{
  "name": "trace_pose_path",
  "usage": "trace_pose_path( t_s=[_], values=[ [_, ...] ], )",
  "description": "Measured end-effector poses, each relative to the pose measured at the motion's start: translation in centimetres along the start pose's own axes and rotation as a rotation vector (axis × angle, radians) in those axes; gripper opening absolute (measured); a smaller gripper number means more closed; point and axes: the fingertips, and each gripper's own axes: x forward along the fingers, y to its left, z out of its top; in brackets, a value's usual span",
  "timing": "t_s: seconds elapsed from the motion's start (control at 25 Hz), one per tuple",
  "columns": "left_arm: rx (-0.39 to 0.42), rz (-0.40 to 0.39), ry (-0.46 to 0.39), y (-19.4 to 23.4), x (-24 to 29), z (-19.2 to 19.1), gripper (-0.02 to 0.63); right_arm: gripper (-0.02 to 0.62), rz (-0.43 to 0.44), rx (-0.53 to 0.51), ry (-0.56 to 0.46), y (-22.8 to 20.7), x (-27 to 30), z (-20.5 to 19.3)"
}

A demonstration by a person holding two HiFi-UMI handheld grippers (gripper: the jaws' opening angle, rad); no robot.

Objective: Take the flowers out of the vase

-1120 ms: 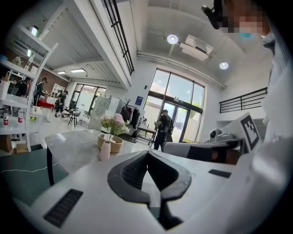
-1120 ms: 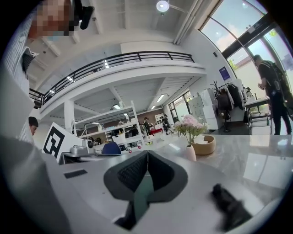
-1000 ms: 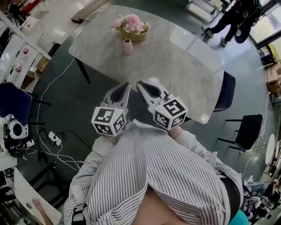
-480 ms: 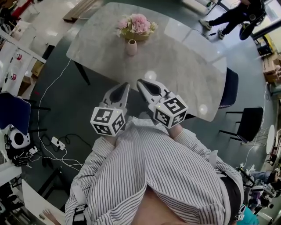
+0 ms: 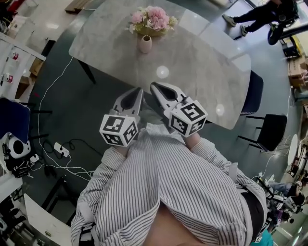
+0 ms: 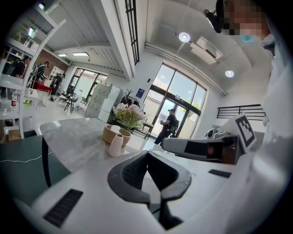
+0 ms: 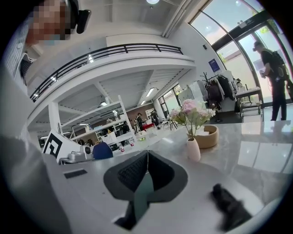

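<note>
A small pink vase [image 5: 144, 44] stands on the far part of the marble table [image 5: 202, 72]. Pink and white flowers [image 5: 151, 18] stand in the vase. Both gripper views show the vase [image 6: 115, 145] [image 7: 193, 149] and the flowers [image 6: 128, 114] [image 7: 192, 112] well ahead of the jaws. My left gripper [image 5: 138, 91] and right gripper [image 5: 154, 87] hang side by side near the table's near edge, far short of the vase. In each gripper view the jaws meet at the tip with nothing between them, so both the left gripper [image 6: 147, 153] and the right gripper [image 7: 147, 153] are shut and empty.
A round wooden bowl [image 5: 150, 31] sits just behind the vase. Dark chairs [image 5: 272, 137] stand at the table's right side. Cables and a power strip [image 5: 60, 150] lie on the floor at the left. A person [image 5: 262, 14] walks at the far right.
Both grippers have come forward and slightly down towards the table, still shut and side by side. The table and vase look a little nearer. The person at the back has moved right.
</note>
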Motion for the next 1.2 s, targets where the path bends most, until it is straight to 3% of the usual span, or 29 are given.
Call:
trace_pose_path(
  t_s=[0.2, 0.8, 1.2],
  values=[
    [0.001, 0.014, 0.005, 2.3, 1.6, 1.3, 0.012, 0.016, 0.008, 0.021, 0.029, -0.8, 2.5, -0.2],
    [0.066, -0.012, 0.007, 5.9, 9.8, 7.6, 0.012, 0.017, 0.012, 0.045, -0.023, -8.7, 8.4, 6.4],
    [0.054, -0.036, 0.046, 5.8, 14.1, 8.1, 0.012, 0.017, 0.01, 0.077, 0.003, -12.1, 9.1, 6.7]
  ],
)
